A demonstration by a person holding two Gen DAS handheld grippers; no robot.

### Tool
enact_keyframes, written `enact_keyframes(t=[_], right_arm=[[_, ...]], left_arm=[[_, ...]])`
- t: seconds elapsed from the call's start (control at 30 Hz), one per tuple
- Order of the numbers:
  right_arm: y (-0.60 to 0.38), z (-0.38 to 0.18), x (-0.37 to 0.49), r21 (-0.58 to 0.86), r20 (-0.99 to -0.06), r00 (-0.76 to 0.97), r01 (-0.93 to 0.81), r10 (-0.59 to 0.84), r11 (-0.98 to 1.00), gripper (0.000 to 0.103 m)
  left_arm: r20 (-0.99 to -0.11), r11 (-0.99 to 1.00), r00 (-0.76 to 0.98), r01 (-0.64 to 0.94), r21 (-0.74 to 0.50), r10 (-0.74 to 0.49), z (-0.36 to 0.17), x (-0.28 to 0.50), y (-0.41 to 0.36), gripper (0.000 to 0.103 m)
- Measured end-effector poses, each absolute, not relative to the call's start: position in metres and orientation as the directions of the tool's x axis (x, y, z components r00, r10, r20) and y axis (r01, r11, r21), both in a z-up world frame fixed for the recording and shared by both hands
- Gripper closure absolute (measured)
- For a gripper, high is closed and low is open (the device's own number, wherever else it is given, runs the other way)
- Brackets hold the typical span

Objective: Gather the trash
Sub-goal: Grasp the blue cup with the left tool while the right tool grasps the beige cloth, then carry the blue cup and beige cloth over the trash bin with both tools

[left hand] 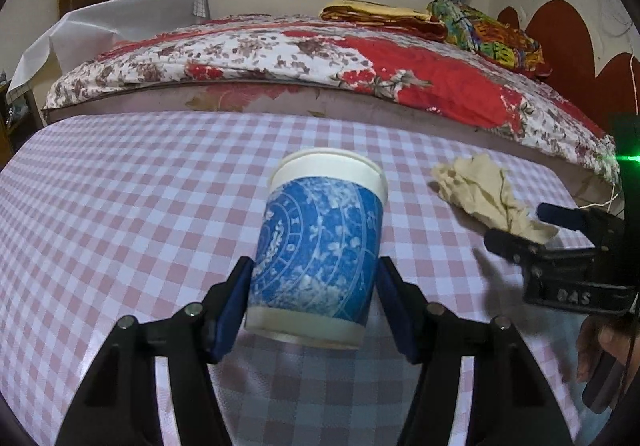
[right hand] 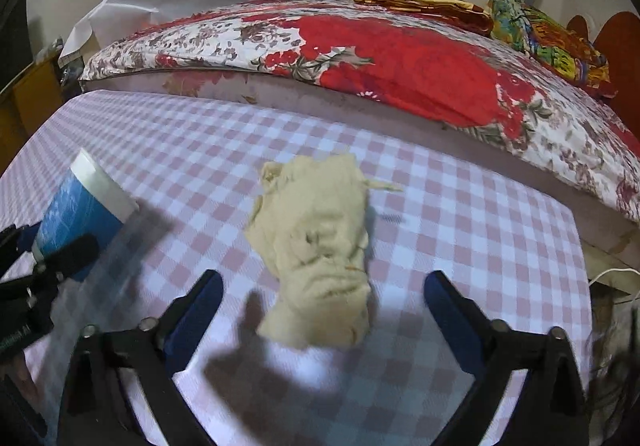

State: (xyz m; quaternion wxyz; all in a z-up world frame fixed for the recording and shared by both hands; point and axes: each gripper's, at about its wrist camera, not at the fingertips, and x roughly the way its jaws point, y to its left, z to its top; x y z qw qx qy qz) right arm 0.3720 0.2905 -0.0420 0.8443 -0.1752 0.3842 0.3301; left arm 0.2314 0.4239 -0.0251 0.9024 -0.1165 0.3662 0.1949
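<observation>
A blue-and-white paper cup (left hand: 320, 246) stands upright between the fingers of my left gripper (left hand: 314, 306), which is shut on its lower half; the cup looks slightly lifted and tilted. It also shows in the right wrist view (right hand: 80, 206) at the far left. A crumpled beige paper napkin (right hand: 316, 250) lies on the pink checked tablecloth (right hand: 460, 226), between the wide-open fingers of my right gripper (right hand: 324, 306). In the left wrist view the napkin (left hand: 488, 194) lies at the right, with the right gripper (left hand: 532, 230) around its near end.
A bed with a red floral quilt (left hand: 360, 62) runs along the table's far edge. Folded cloths (left hand: 440, 22) lie on it. The table's right edge (right hand: 580, 246) is close to the napkin.
</observation>
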Motion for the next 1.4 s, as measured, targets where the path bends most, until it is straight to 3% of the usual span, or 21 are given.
enact_keyframes(t=[0.07,0.1,0.13,0.17,0.23,0.53,1.4], right_arm=[[0.294,-0.048,0.376,-0.027,-0.779,0.469,-0.688,0.416,0.725,0.02],[0.294,-0.05,0.377,-0.022,-0.783,0.463,-0.686,0.414,0.727,0.028],[0.293,-0.053,0.378,-0.011,-0.79,0.45,-0.69,0.416,0.724,0.044],[0.291,-0.051,0.375,-0.035,-0.778,0.476,-0.684,0.41,0.729,0.073],[0.282,-0.044,0.371,0.014,-0.771,0.45,-0.696,0.451,0.718,0.08],[0.231,-0.016,0.325,-0.017,-0.705,0.51,-0.706,0.492,0.708,0.081],[0.062,0.02,0.218,0.036,-0.63,0.609,-0.598,0.482,0.801,0.081]], left_arm=[[-0.711,0.896,0.65,-0.44,-0.064,0.268,-0.027,0.233,0.425,0.04],[-0.713,0.896,0.648,-0.44,-0.066,0.266,-0.028,0.233,0.425,0.04],[-0.715,0.896,0.648,-0.439,-0.07,0.261,-0.028,0.234,0.424,0.041],[-0.716,0.897,0.648,-0.437,-0.069,0.261,-0.028,0.234,0.424,0.041],[-0.715,0.899,0.65,-0.432,-0.07,0.257,-0.027,0.233,0.421,0.041],[-0.686,0.929,0.682,-0.371,-0.023,0.255,-0.009,0.22,0.378,0.041],[-0.639,0.974,0.756,-0.22,-0.044,0.142,0.036,0.142,0.247,0.041]])
